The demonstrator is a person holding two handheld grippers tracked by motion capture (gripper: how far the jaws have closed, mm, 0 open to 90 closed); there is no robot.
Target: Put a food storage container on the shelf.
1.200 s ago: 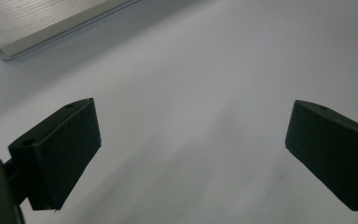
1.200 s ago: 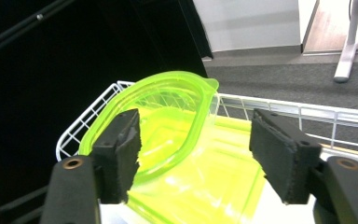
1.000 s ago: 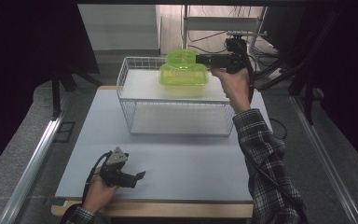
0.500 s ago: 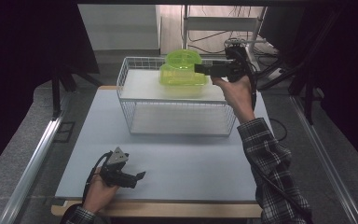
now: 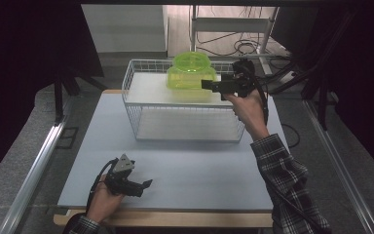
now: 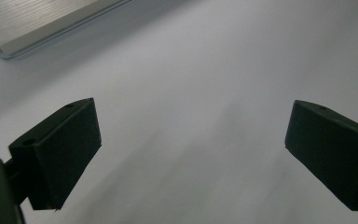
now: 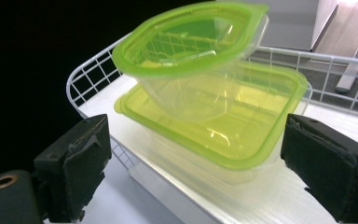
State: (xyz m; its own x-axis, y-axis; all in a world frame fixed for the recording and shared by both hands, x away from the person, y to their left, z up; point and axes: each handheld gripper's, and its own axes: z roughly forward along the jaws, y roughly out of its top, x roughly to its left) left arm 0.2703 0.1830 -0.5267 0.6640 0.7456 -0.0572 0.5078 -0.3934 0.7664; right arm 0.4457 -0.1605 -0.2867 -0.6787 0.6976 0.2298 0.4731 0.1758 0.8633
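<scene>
Facing two stacked green-lidded containers (image 7: 209, 116), right gripper (image 5: 214, 85) and left gripper (image 5: 139, 185) hold jaws apart; no legible writing.

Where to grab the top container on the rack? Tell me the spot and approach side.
Grip the top container by its green lid rim, from the right gripper side. The rim overhangs the clear tapering bowl, giving the open jaws an edge. It sits tilted on the rectangular container, so lift gently.

A round green-lidded bowl (image 7: 191, 60) sits tilted atop a rectangular green-lidded container (image 7: 223, 135). Both rest on a wire rack's shelf (image 7: 261, 196), between wide-spread jaws.
</scene>
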